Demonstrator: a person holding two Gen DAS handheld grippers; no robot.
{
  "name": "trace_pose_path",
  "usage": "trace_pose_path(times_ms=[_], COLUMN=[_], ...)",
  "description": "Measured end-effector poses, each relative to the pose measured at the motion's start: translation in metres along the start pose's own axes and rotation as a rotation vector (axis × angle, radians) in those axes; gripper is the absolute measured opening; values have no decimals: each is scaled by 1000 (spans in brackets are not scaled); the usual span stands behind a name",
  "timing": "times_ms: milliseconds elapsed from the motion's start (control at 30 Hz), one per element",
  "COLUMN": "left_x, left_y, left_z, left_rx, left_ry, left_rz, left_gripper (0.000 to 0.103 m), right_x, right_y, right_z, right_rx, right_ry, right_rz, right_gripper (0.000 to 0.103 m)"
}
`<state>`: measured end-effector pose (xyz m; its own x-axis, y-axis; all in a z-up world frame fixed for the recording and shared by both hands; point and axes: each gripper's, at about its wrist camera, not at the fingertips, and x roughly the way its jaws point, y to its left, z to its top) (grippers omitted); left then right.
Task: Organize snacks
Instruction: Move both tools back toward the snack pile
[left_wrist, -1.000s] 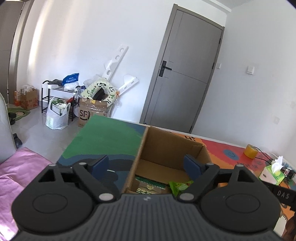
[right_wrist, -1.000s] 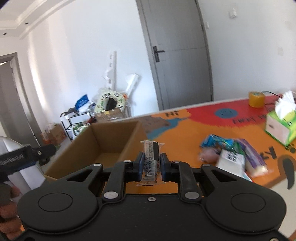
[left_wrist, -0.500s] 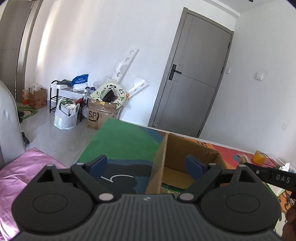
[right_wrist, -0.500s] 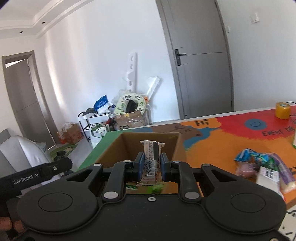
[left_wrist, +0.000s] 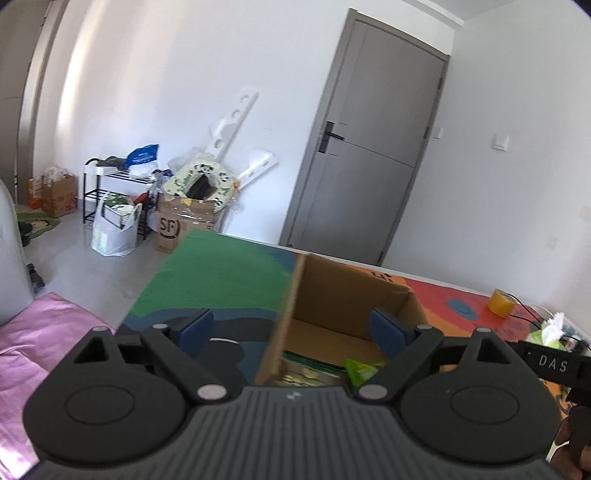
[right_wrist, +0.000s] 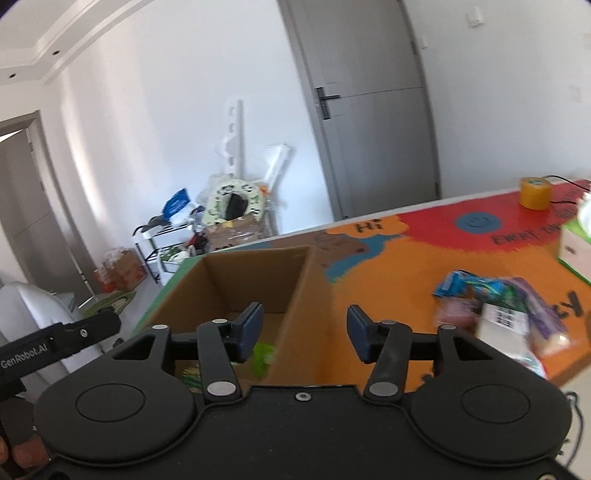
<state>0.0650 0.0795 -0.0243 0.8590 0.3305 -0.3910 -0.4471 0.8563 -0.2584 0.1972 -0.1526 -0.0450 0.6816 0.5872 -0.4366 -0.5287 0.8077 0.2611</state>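
Several snacks (right_wrist: 498, 317) lie heaped near the counter's (right_wrist: 388, 266) right edge, beside the box (right_wrist: 255, 280): light, crinkly, slippery packets, best pinched mid-body. Right hand-held gripper (right_wrist: 304, 328) is opening, empty; left hand-held gripper (left_wrist: 291, 330) spread, empty.

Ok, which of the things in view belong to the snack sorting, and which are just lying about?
Job:
cardboard box
green packet inside the box
snack pile on the mat
right tongs, opening, nothing between them

Lying about:
tape roll
tissue box

Open brown cardboard box (right_wrist: 255, 280) holding green packets (left_wrist: 360, 369); loose snack pile (right_wrist: 502, 314) on mat beside it
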Motion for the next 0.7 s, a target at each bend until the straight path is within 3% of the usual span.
trace_pose_path(times_ms=[167,333,700], left_x=[-1,-1,-3], left_y=[-20,-37,-82], left_z=[-7,-14,-28], left_rx=[27,49,105], left_ry=[10,23,47], left_rz=[-47,-87,-173], left_gripper=[91,91,94], right_x=[-13,-29,-58], right_y=[-21,-42,-87], right_z=[-5,-10,-21], right_rx=[25,53,106], right_ry=[-3,-10,-36], right_rz=[-38,-72,-138], right_gripper=[59,76,103])
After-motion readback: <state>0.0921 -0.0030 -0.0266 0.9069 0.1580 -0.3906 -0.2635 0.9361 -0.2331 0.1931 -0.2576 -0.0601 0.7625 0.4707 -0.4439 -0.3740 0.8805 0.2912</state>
